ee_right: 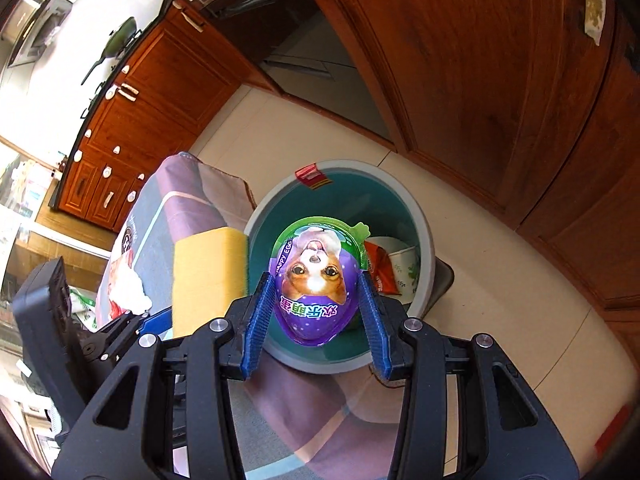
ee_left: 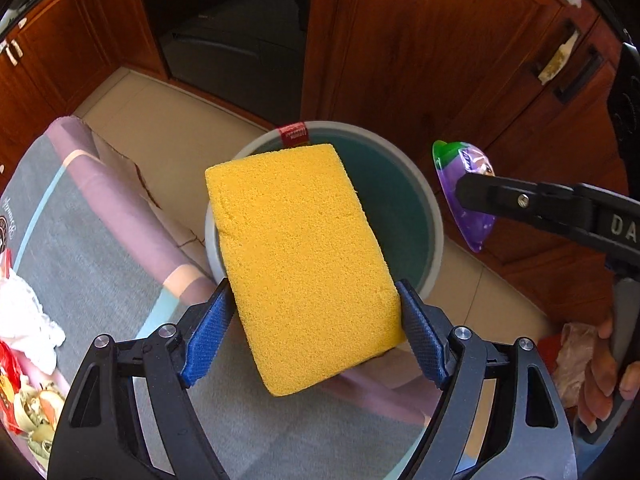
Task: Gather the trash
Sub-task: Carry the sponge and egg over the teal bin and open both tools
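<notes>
My left gripper [ee_left: 316, 328] is shut on a yellow sponge [ee_left: 300, 264] and holds it over the near rim of a grey bin with a teal inside [ee_left: 432, 216] on the floor. My right gripper [ee_right: 316, 316] is shut on a purple egg-shaped toy pack with a dog picture [ee_right: 316, 280], held above the bin [ee_right: 424, 232]. The pack also shows in the left wrist view [ee_left: 460, 168], to the right of the bin. The sponge shows at the left in the right wrist view [ee_right: 212, 280]. A red wrapper and a paper cup [ee_right: 404, 268] lie in the bin.
A table with a patterned cloth [ee_left: 100, 240] is below and left; white tissue and peelings [ee_left: 28, 352] lie on it. Wooden cabinets [ee_left: 440, 60] stand behind the bin. The floor is beige tile [ee_right: 500, 280].
</notes>
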Tool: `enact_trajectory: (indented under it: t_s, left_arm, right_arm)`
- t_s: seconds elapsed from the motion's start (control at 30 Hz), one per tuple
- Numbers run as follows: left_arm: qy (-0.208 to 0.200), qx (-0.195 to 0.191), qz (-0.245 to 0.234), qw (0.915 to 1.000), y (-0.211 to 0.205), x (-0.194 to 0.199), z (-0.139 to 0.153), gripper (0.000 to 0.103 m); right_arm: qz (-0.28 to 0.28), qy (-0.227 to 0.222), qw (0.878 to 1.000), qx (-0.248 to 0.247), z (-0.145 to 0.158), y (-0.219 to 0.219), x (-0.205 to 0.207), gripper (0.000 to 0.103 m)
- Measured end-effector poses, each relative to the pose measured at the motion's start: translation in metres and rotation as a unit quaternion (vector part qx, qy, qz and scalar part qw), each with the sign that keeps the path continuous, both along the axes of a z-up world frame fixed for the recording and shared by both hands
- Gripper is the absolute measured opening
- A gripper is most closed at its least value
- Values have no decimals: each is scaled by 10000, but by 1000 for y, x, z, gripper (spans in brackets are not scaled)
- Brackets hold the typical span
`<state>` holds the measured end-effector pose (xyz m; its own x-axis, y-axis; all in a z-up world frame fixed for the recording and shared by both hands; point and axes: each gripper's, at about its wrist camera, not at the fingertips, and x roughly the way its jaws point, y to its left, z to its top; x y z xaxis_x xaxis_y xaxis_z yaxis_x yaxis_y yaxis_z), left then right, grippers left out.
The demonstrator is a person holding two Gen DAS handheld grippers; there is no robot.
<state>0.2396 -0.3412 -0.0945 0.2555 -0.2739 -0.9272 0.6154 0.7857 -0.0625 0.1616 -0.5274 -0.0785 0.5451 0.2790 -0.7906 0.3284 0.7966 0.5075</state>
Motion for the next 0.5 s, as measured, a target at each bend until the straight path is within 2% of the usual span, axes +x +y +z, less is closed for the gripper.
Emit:
enact_trajectory:
  t_s: [0.1,0.17,0.5]
  left_arm:
    - [60,15,93,9999,0,9,-4,83]
    - [100,13,171,9998,-1,11,-6,88]
    - [213,-25,259,9994,9,10,-7,90]
  right_arm:
    - [-7,57,10000,-9,-3,-3,4,41]
    - [-11,83,10000,-8,-5,-4,6,41]
    - [70,234,9997,-21,-14,2,16,41]
